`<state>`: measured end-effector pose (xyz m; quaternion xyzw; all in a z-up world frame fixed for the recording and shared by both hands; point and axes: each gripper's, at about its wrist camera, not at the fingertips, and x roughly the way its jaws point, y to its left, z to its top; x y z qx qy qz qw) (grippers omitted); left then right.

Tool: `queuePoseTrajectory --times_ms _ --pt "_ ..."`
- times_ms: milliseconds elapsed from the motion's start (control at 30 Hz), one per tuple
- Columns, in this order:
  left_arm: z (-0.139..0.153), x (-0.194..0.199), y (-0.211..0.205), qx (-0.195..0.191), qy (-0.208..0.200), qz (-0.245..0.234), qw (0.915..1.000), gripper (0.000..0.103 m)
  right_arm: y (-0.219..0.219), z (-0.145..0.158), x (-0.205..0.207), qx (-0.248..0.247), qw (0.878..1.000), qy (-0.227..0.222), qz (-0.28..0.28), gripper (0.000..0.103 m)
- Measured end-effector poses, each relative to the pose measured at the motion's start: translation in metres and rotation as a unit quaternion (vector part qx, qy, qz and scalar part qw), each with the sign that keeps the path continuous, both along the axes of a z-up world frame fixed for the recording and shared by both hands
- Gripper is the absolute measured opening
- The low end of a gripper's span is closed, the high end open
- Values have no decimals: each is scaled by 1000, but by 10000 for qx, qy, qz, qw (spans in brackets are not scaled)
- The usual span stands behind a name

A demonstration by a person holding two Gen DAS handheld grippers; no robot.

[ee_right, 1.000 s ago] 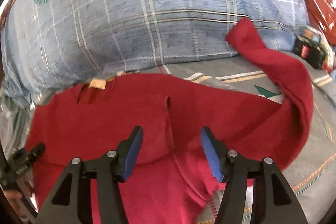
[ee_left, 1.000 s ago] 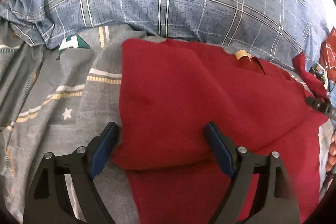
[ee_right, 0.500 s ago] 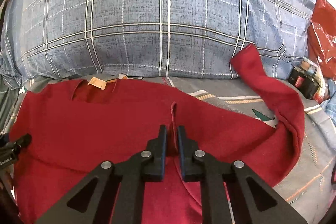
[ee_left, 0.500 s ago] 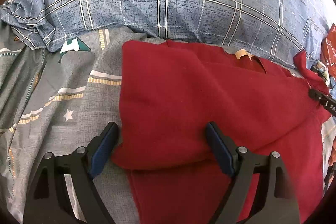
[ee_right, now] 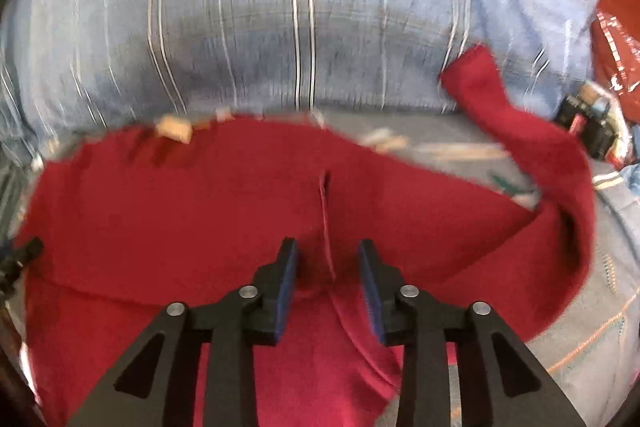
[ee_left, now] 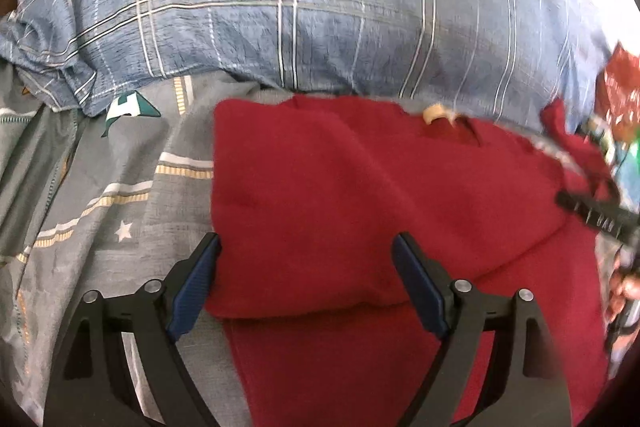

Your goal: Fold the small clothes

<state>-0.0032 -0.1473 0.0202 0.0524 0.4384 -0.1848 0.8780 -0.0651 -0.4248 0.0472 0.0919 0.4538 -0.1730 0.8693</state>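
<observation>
From the left wrist view, the left tool [ee_left: 306,277] stands wide open with nothing between its blue-padded fingers [ee_left: 192,291], poised low over the red garment [ee_left: 360,195], which lies spread on the grey patterned bed sheet [ee_left: 100,211] just in front of a big blue plaid pillow [ee_left: 300,7]. A folded-over part of the red cloth sits on top of the rest, its lower edge running across between the two fingers, and its left corner lies right beside the left finger. A small tan label [ee_left: 434,113] shows at the neckline near the pillow. At the far right edge the other tool [ee_left: 596,217] shows as a dark blurred bar over the cloth. From the right wrist view, which is smeared by motion, the right tool [ee_right: 328,271] is partly open, the gap between its pads narrow, and a raised ridge [ee_right: 326,223] of the red garment [ee_right: 180,219] runs up between them; I cannot tell whether the pads touch it. One sleeve [ee_right: 540,155] trails off to the right and curls up against the plaid pillow [ee_right: 300,27]. A red bag [ee_right: 616,39] and a small dark object [ee_right: 588,123] lie at the right edge of the bed.
</observation>
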Motion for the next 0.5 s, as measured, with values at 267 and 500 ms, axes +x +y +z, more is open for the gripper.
queuePoseTrajectory --times_ms 267,500 --pt "-1 1 0 76 25 -19 10000 87 -22 35 -20 32 9986 -480 -214 51" --pt "13 1 4 -130 -20 -21 9999 87 -101 56 -51 289 9882 -744 -1305 52"
